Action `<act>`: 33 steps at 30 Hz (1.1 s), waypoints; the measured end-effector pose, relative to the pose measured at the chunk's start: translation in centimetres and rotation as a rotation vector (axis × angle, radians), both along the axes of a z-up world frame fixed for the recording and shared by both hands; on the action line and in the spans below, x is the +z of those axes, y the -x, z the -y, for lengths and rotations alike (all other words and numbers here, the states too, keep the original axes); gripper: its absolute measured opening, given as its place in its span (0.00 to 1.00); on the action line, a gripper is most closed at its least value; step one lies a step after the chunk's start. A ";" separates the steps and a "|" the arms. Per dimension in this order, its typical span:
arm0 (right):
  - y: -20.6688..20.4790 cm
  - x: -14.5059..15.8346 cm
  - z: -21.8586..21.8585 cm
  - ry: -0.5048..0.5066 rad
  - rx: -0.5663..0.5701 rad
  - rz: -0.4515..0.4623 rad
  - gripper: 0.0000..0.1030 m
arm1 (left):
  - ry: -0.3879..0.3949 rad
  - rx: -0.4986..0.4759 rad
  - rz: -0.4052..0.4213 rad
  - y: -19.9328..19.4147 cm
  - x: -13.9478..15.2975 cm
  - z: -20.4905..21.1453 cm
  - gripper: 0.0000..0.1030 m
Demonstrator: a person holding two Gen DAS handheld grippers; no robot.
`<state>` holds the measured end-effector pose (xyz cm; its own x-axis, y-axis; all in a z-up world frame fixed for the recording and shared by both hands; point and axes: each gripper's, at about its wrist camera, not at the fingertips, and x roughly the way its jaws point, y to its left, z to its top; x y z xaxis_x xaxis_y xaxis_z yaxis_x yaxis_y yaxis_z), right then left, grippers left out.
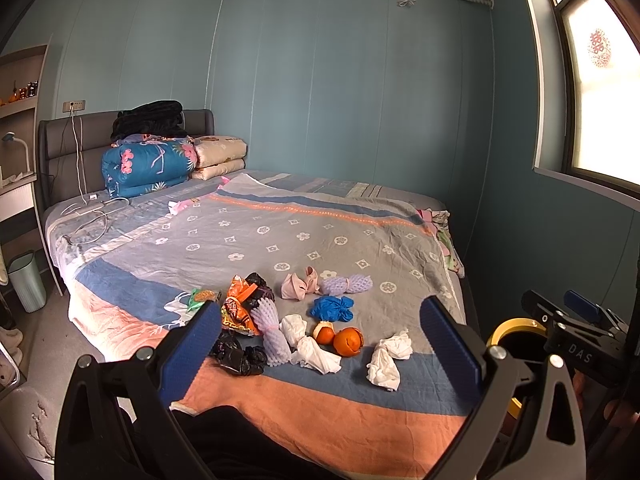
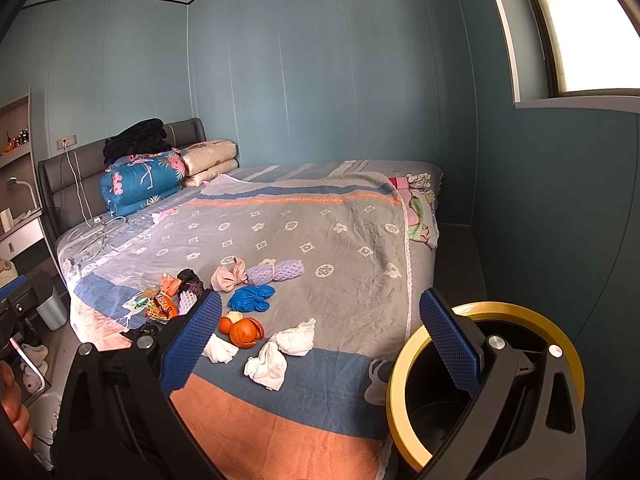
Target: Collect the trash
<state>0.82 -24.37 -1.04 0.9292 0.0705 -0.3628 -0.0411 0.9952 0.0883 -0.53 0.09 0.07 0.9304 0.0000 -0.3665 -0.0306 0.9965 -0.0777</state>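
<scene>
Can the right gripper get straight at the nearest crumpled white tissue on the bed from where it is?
Probably yes. The right gripper is open, and the white tissue lies in the clear on the bedspread, between and ahead of the jaws; nothing lies over it.

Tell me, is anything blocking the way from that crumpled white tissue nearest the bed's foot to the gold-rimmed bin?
Nothing visible does. The crumpled white tissue lies on the bedspread, and only bare cloth runs from it to the gold-rimmed bin beside the bed. The open right gripper hovers above both.
</scene>
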 end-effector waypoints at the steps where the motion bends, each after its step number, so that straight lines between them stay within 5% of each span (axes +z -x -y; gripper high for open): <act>1: 0.0 0.0 0.0 -0.001 0.000 -0.001 0.92 | 0.000 0.000 0.000 0.0 0.0 0.0 0.93; 33: -0.1 0.0 -0.2 0.000 0.000 -0.004 0.93 | 0.004 -0.001 -0.003 -0.1 0.0 0.0 0.93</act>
